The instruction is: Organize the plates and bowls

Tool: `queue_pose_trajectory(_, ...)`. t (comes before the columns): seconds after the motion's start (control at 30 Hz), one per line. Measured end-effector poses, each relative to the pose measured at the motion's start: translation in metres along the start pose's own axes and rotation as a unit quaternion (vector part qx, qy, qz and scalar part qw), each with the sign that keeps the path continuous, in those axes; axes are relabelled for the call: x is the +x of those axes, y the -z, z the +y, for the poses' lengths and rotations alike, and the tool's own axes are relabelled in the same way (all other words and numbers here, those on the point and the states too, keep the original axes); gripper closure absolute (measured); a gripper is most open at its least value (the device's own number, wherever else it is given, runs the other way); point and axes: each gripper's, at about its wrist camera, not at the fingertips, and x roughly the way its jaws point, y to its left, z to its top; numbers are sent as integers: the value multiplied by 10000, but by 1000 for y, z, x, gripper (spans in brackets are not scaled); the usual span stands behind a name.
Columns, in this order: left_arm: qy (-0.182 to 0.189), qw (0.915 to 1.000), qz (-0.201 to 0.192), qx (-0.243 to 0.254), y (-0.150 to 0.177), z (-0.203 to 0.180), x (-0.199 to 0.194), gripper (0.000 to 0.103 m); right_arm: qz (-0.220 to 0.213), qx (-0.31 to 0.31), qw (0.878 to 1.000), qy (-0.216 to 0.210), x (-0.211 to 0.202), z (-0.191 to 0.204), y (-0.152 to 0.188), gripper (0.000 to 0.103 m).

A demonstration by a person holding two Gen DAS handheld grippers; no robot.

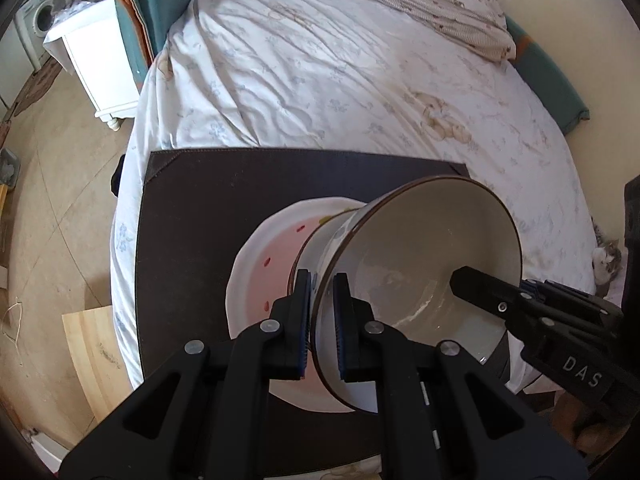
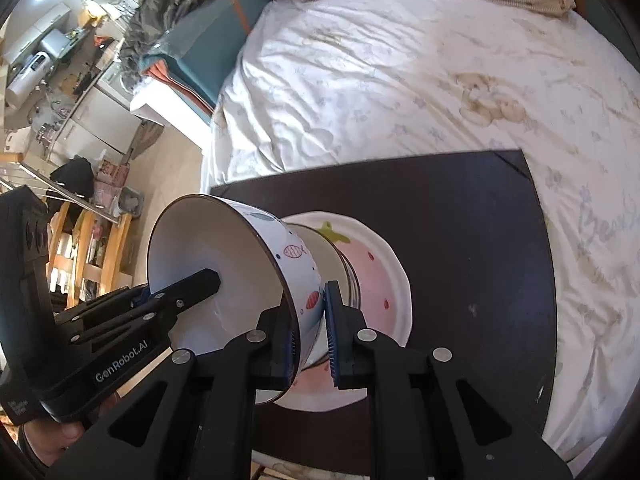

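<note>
A white bowl (image 1: 420, 240) with a brown rim and fish drawings (image 2: 296, 252) hangs tilted over a pink strawberry plate (image 1: 260, 280) (image 2: 380, 272). The plate lies on a dark mat (image 1: 200, 220) (image 2: 460, 220). My left gripper (image 1: 322, 284) is shut on the bowl's near rim, one pad inside and one outside. My right gripper (image 2: 310, 312) is shut on the opposite rim in the same way. Each view shows the other gripper (image 1: 480, 288) (image 2: 192, 288) with a finger inside the bowl. A second bowl (image 2: 340, 256) sits on the plate under the held one, mostly hidden.
The mat rests on a bed with a wrinkled white sheet (image 1: 320, 80). A white nightstand (image 1: 96, 64) stands on the left, and a wooden board (image 1: 96, 352) lies on the floor. A grey and white cat (image 1: 606, 260) sits at the bed's right edge.
</note>
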Motion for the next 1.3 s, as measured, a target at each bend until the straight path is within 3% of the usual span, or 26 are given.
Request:
queue_pose_trajectory(0.27,-98,9999,21,-139,-5,6,3,96,491,222,9985,-70,24,-7,3,89)
queue_pose_trajectory(0.6,26,9992,54,-405,-6,15,5,96,651,380,9970,-196,29,-9,0,82)
queue_pose_trajectory(0.87,129,9986,24,-506,-7,18,3,96,635,479,9964,-298,26,-12,-2,80)
queue_pose_trajectory(1.0,141,9986,12,-507,-8,20,3,96,552,682,9949,-487,17,-20,-6,74)
queue_pose_trajectory(1.03,147,9987,-10,-484,-8,19,3,96,497,709,9951,-483,14,-21,-7,66)
queue_pose_trajectory(1.1,120,9989,-51,-443,-8,17,2,96,387,699,9961,-372,8,-24,-8,61)
queue_pose_trajectory(1.23,125,9987,-34,-501,-7,16,2,96,259,624,9973,-291,3,-25,-10,61)
queue_pose_trajectory(1.3,163,9985,-18,-514,-8,15,3,96,206,470,9984,-237,3,-21,-10,66)
